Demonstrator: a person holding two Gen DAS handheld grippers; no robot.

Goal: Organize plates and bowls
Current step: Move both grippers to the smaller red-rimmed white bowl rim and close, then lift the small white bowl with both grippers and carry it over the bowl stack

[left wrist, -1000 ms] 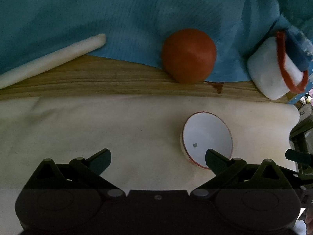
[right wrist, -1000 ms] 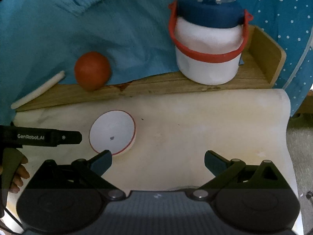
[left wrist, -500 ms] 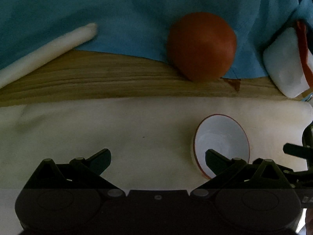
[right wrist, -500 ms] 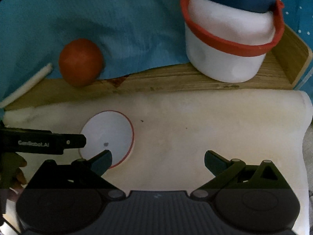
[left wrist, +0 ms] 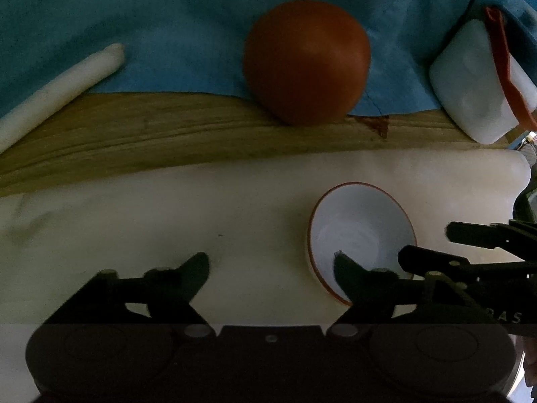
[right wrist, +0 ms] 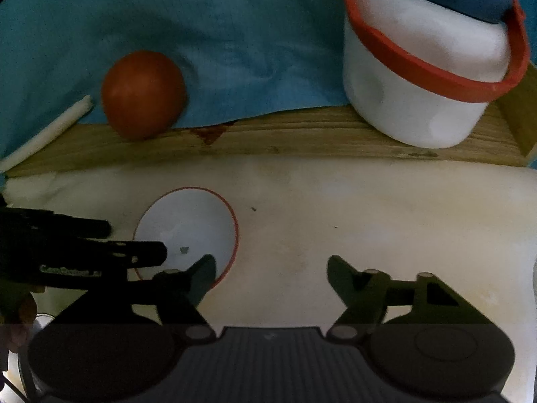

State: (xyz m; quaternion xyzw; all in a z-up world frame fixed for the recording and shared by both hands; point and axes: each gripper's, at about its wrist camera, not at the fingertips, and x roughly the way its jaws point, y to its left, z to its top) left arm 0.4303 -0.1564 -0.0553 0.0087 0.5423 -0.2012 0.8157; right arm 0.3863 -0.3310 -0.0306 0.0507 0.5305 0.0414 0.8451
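Left hand-held gripper (left wrist: 272, 265) and right hand-held gripper (right wrist: 272, 265) angled downward, jaws just closing partway, nothing gripped

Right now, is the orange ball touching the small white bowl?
Apart. In the right wrist view, the orange ball sits on the wooden board, while the white bowl rests on the cream mat, bare surface between them.

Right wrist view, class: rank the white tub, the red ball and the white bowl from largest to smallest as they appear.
1. White tub, clearly the largest, though its top is cut off.
2. White bowl
3. Red ball

The bowl and ball look close in size, and the bowl lies nearer the camera, so their order is unsure.
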